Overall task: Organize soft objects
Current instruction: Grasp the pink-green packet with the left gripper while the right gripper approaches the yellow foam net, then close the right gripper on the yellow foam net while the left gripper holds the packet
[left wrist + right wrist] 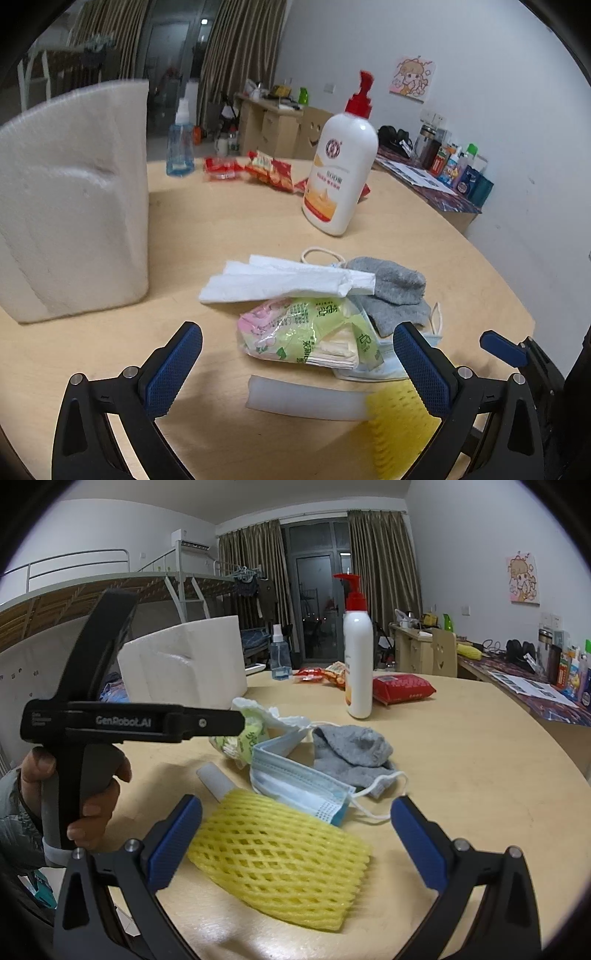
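Observation:
A pile of soft things lies on the wooden table (258, 214): a folded white paper towel (284, 280), a grey sock (395, 291), a green-pink tissue pack (306, 336), a blue face mask (299, 782), a yellow foam net (280, 853) and a white foam tube (303, 400). My left gripper (295, 365) is open and empty, just short of the tissue pack and over the tube. My right gripper (295, 834) is open and empty, with the yellow net between its jaws. The left gripper's body (92, 716), held in a hand, shows in the right wrist view.
A white foam box (74, 206) stands at the left of the table. A white pump bottle with a red top (340, 170) stands behind the pile. Red snack packs (266, 170) and a blue spray bottle (180, 147) lie further back. A cluttered desk (436, 177) runs along the right wall.

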